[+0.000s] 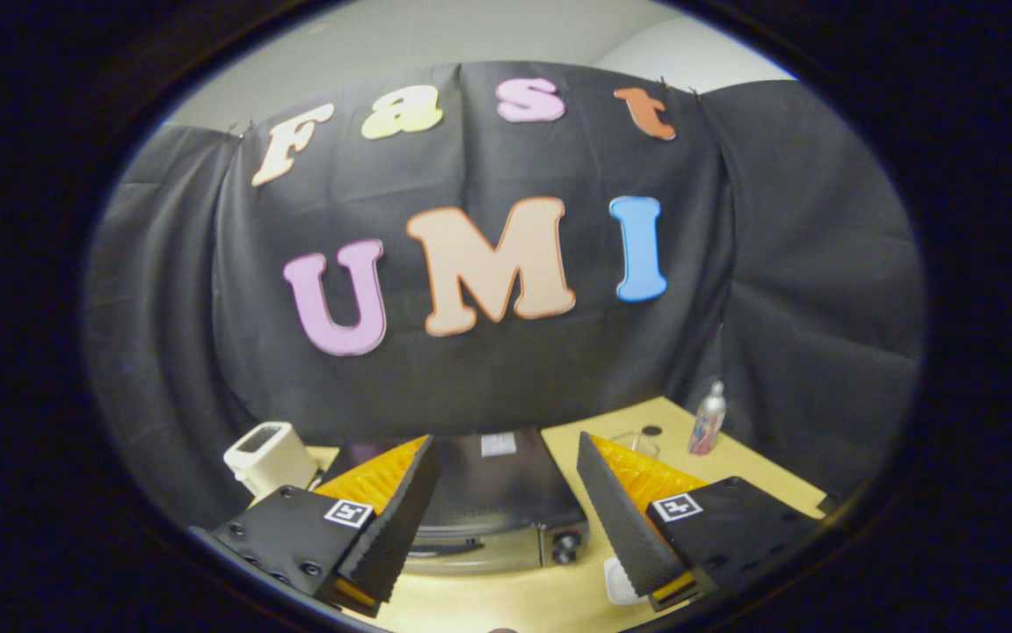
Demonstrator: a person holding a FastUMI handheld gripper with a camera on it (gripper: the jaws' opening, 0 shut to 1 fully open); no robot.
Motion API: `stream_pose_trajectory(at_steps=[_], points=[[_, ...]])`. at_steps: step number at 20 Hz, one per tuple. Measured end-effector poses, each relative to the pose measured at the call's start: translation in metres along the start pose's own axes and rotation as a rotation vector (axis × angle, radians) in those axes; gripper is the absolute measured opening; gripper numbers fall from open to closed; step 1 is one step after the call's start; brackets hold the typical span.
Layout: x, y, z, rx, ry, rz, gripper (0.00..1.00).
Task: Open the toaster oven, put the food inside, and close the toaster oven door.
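So the claw (506,527) is hanging up above the light yellowish wooden counter (506,602) with its two fingers (400,519) spread wide apart, nothing between them, not touching anything. Looking down through the gap you get the dark, glossy-topped toaster oven with a silvery metal front (497,501), sitting on the counter just ahead of and below the fingers. Its door looks closed from this angle, and there are a couple of dark round knobs (565,547) on the right side of the front panel.

Left of the oven, peeking out behind the left finger, is a small cream-white plastic box-shaped appliance with a dark opening on top (268,455). Off to the right, beyond the right finger, a small silver spray bottle with a red label (708,420) stands upright near the back of the counter, and a clear glass dish (633,441) sits just beside it, hard to make out. There's also something small and white (618,582) on the counter right by the right finger's tip, can't tell what it is.
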State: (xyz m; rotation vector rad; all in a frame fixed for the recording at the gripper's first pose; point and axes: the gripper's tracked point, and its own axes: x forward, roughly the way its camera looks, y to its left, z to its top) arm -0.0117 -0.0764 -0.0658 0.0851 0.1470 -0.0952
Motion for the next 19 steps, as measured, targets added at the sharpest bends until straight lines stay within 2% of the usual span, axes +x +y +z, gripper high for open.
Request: stream_pose_trajectory(at_steps=[6,11,14,19], points=[[0.002,-0.035,0.092,-0.087,-0.049,-0.061,0.99],[0.004,-0.067,0.146,-0.104,-0.098,-0.122,0.99],[0.002,-0.082,0.162,-0.102,-0.128,-0.146,0.99],[0.0,-0.1,0.163,-0.097,-0.127,-0.177,0.99]])
